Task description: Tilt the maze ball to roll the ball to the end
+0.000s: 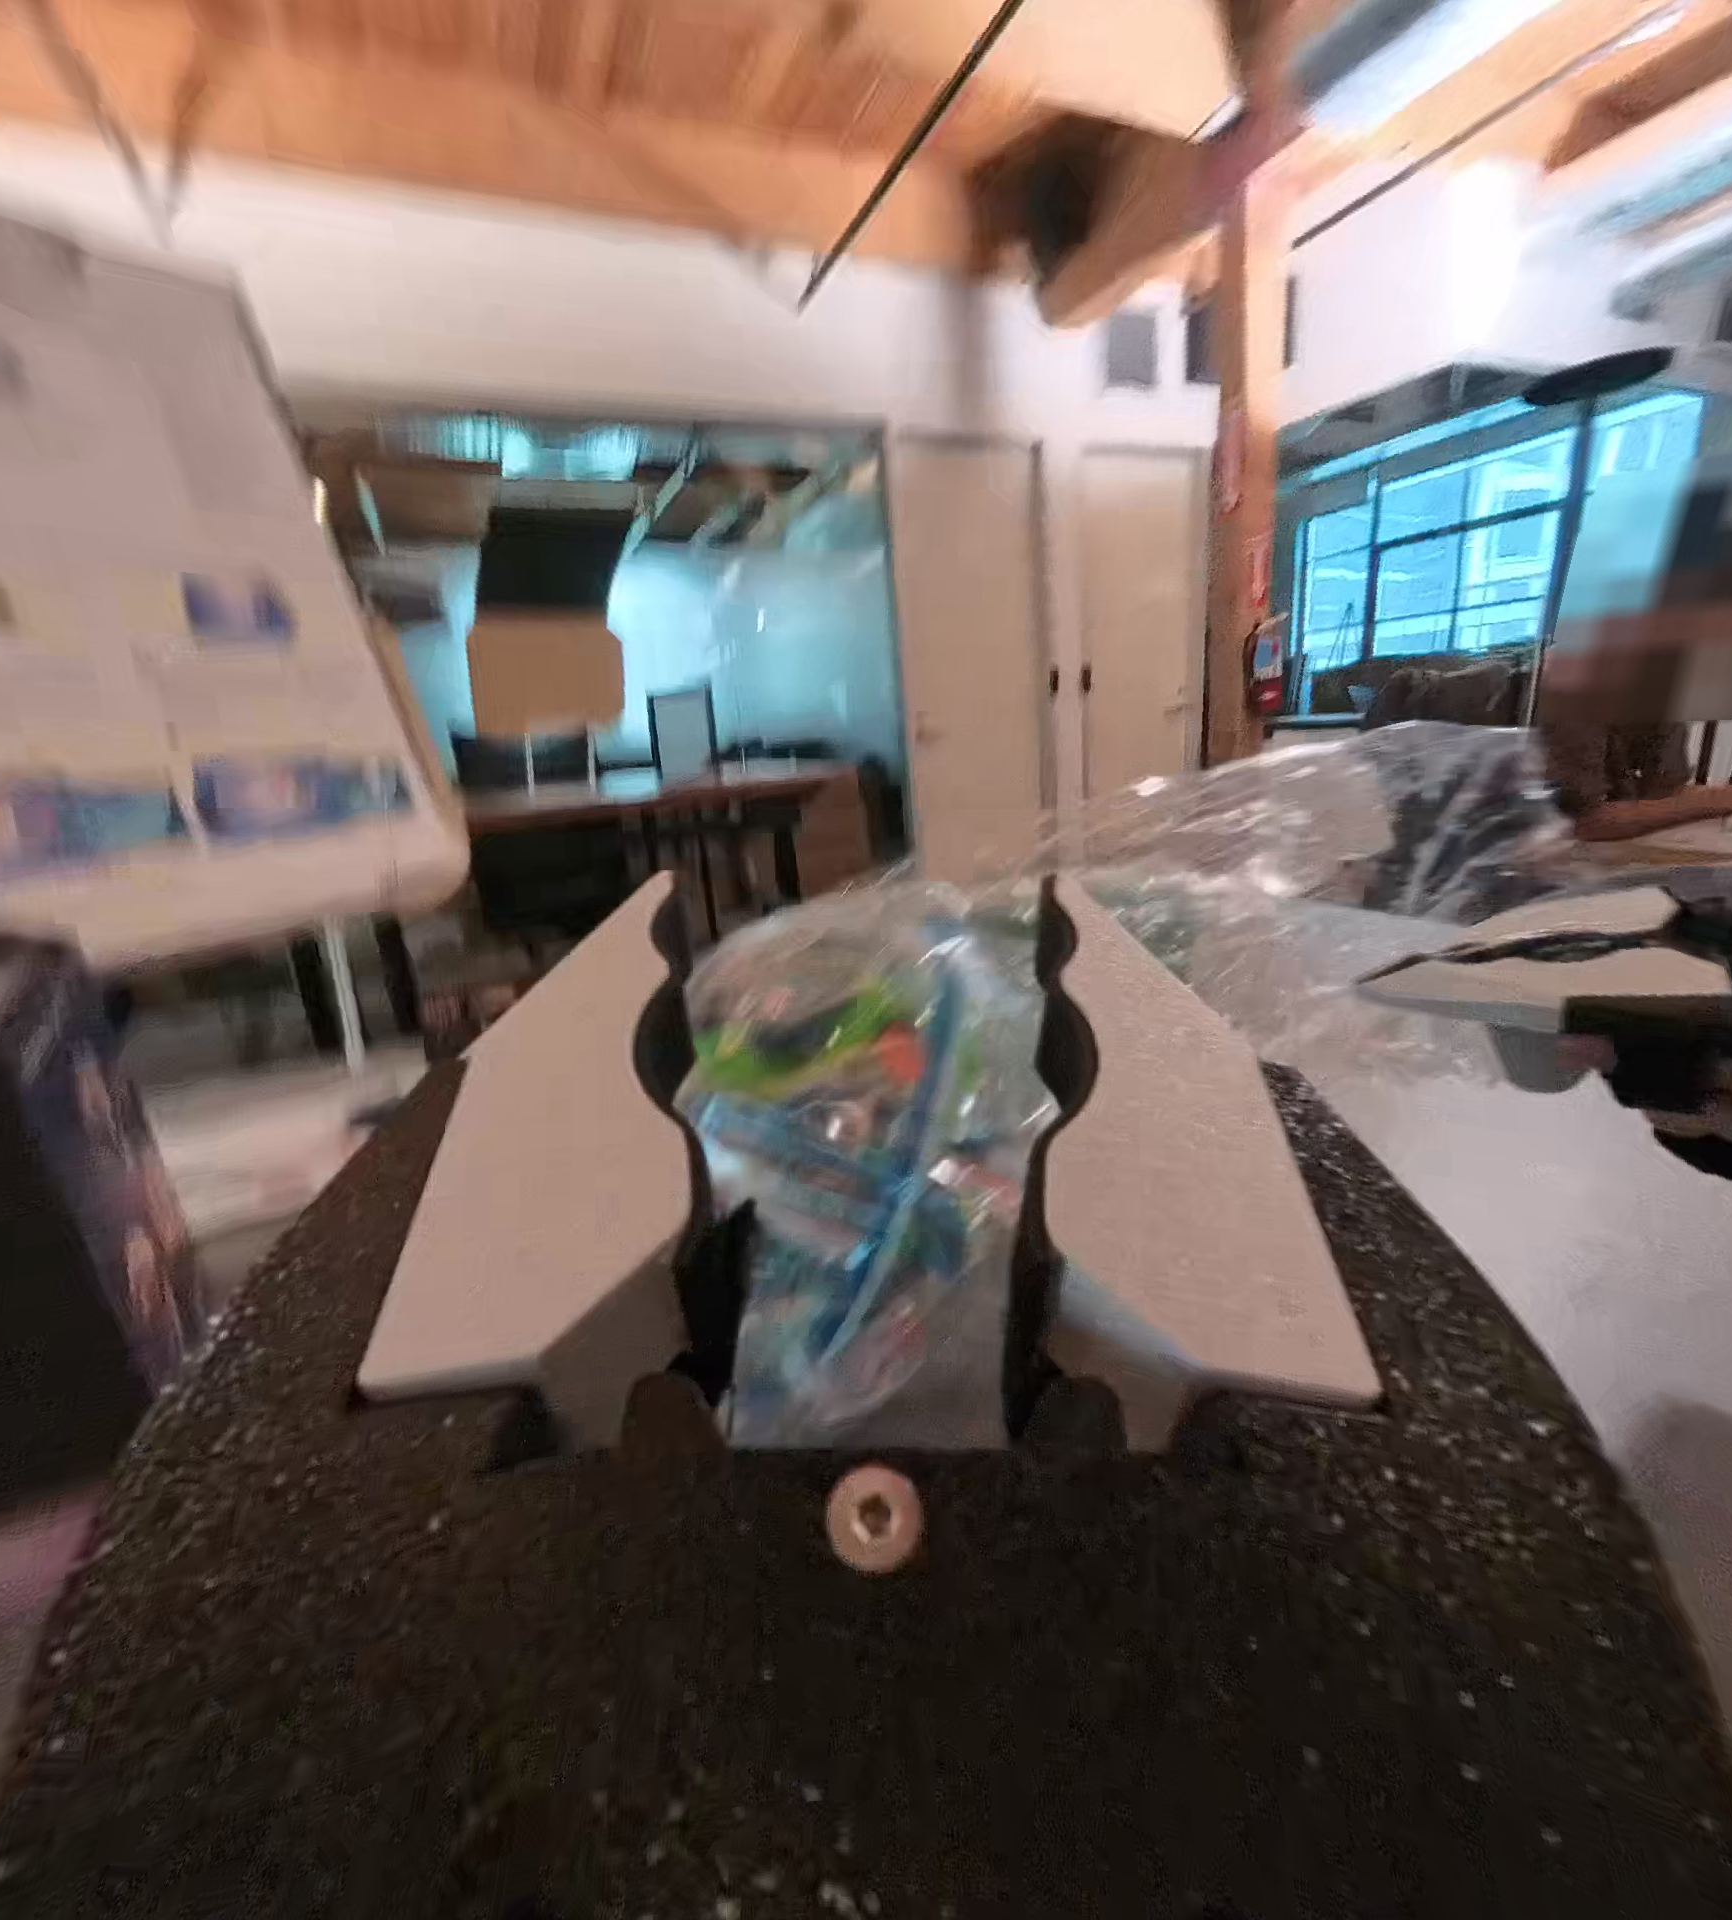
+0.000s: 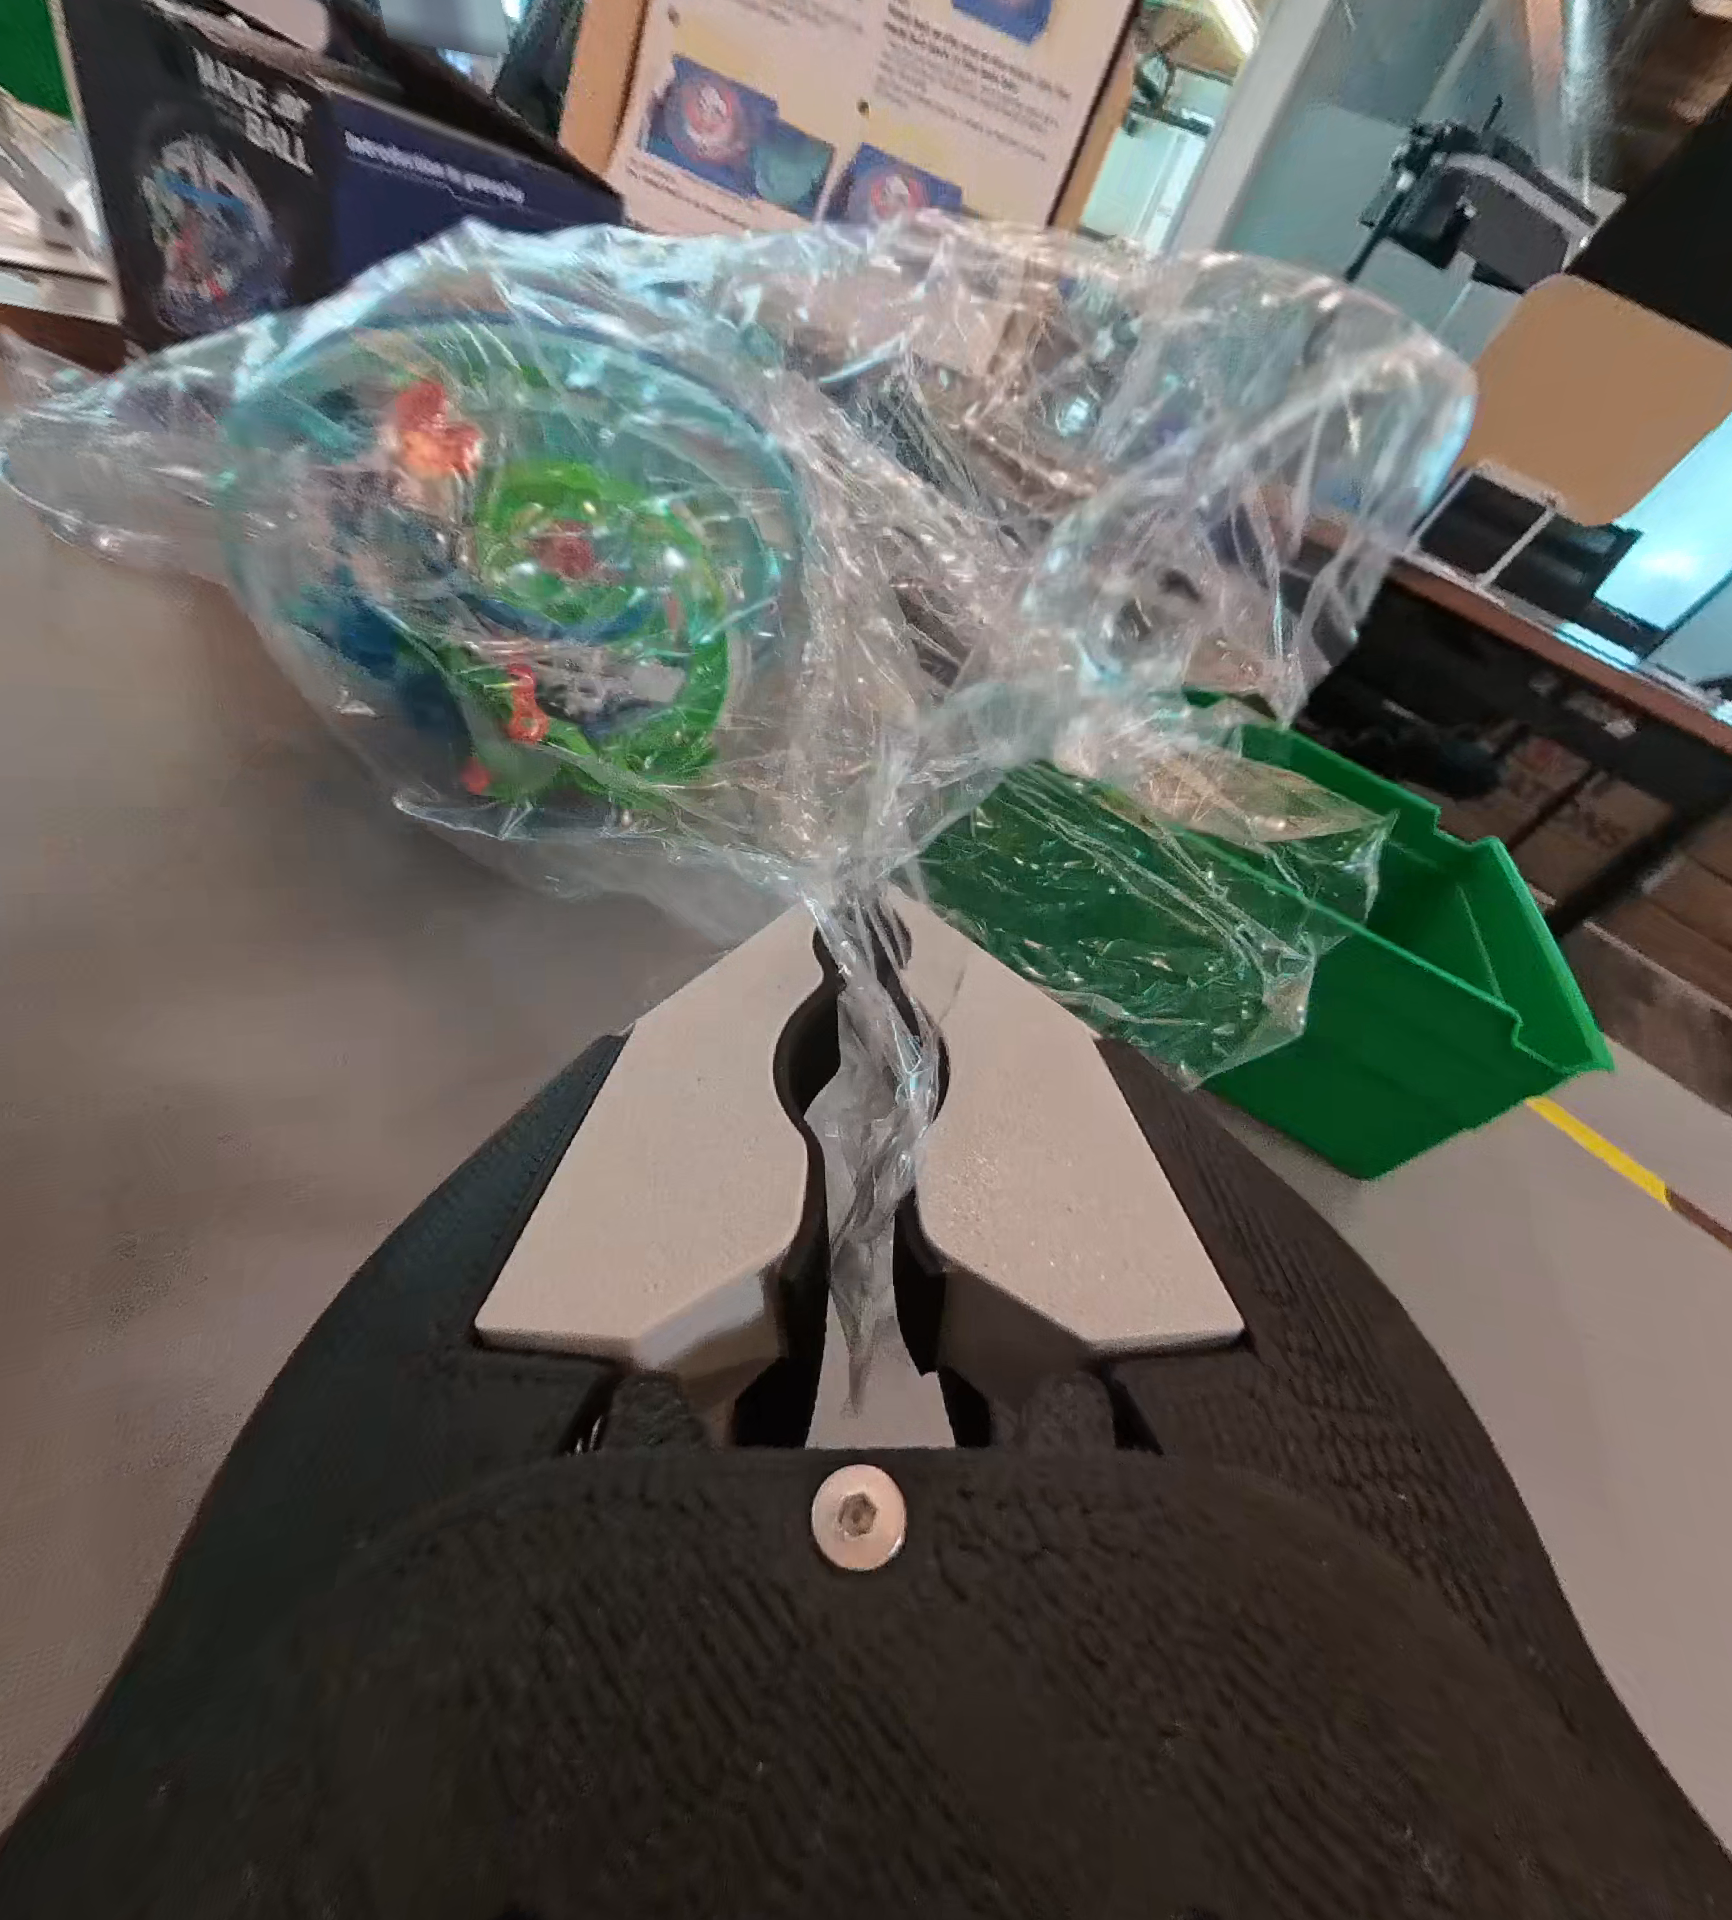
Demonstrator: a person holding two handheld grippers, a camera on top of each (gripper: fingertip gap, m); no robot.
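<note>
Grey table (image 2: 166, 1039): right tool (image 2: 867, 966) pinches clear bag (image 2: 945, 520); left tool (image 1: 857, 914) gapes.

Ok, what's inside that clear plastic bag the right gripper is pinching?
The maze ball: a clear sphere with green, blue and red tracks, inside the plastic bag. The right gripper pinches the bag's gathered film. Crinkles hide the small rolling ball.

Both tongs (image 2: 867, 956): black textured bodies, grey wavy-edged fingers (image 1: 540, 1143), silver hex screw (image 2: 857, 1519) centre.

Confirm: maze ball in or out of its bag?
In. The maze ball sits inside the crinkled clear bag on the table; the right gripper pinches the bag's twisted end.
</note>
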